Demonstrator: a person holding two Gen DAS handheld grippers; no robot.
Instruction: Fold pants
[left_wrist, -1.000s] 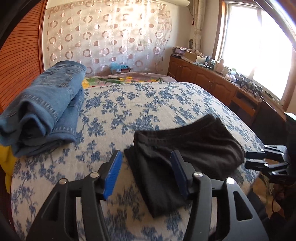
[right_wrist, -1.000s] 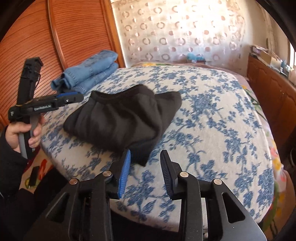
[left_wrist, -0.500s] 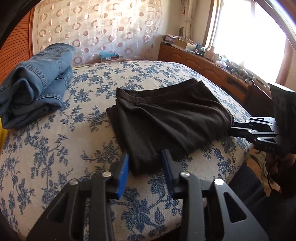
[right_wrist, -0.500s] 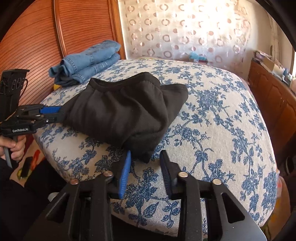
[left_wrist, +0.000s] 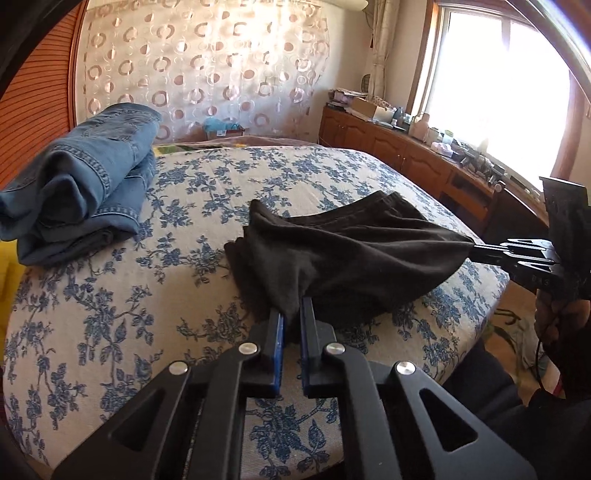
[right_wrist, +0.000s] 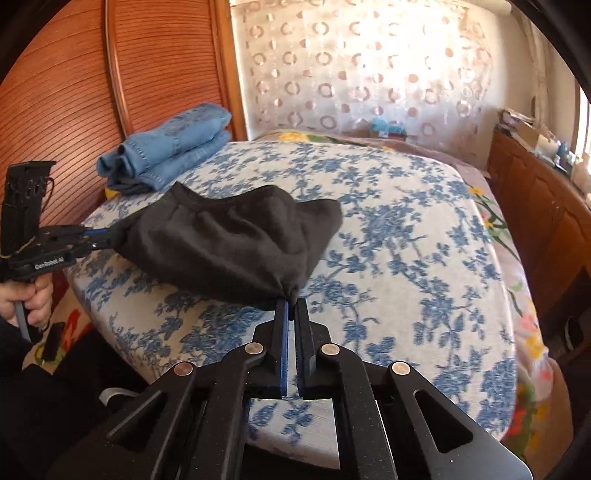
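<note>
Folded black pants (left_wrist: 343, 251) lie near the front edge of the bed; they also show in the right wrist view (right_wrist: 229, 240). My left gripper (left_wrist: 291, 314) is shut on the near left corner of the pants and lifts it a little. My right gripper (right_wrist: 290, 306) is shut on the near right corner. Each gripper shows in the other's view, pinching its corner: the right one (left_wrist: 476, 247) and the left one (right_wrist: 114, 236). The cloth is pulled taut between them.
A stack of folded blue jeans (left_wrist: 77, 192) lies at the far left of the floral bed cover (left_wrist: 110, 325), also in the right wrist view (right_wrist: 170, 147). A wooden wardrobe (right_wrist: 74, 92) stands left, a wooden sideboard (left_wrist: 406, 155) with clutter right.
Both grippers have moved in to the near corners of the black pants and shut on them. The near edge of the pants has lifted off the bed.
</note>
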